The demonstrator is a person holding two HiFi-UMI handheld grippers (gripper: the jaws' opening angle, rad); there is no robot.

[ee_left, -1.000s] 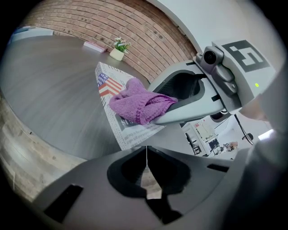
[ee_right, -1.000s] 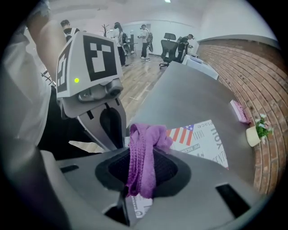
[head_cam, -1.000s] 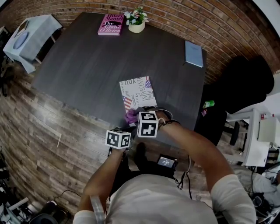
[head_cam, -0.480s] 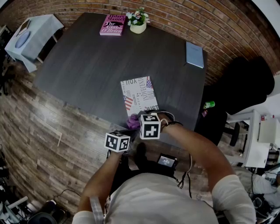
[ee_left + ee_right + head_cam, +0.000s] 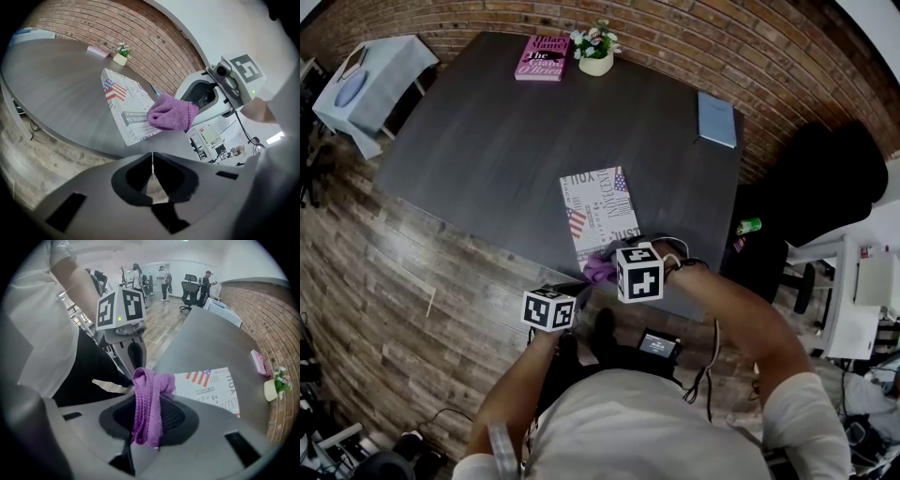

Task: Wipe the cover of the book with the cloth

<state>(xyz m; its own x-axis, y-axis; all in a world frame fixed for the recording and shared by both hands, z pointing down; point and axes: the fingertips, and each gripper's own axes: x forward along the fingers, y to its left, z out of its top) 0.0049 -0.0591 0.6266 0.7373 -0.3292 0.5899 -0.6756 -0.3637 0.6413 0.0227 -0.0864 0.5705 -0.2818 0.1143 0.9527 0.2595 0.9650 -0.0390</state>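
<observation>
On table (image 5: pixel 487 141), book (image 5: pixel 600 211) lay near front edge; cloth (image 5: pixel 600 269) at its near end; flowerpot (image 5: pixel 593 61) at far edge, second book (image 5: pixel 541 56) just left.

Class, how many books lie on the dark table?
3: pink paperback at the far edge, pale blue book at the right edge, white flag-printed book at the near edge.

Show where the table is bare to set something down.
Bare: the left half of the table, and its middle between pink book, flower pot and flag-printed book. Crowded: the near edge, under the right gripper and purple cloth.
</observation>
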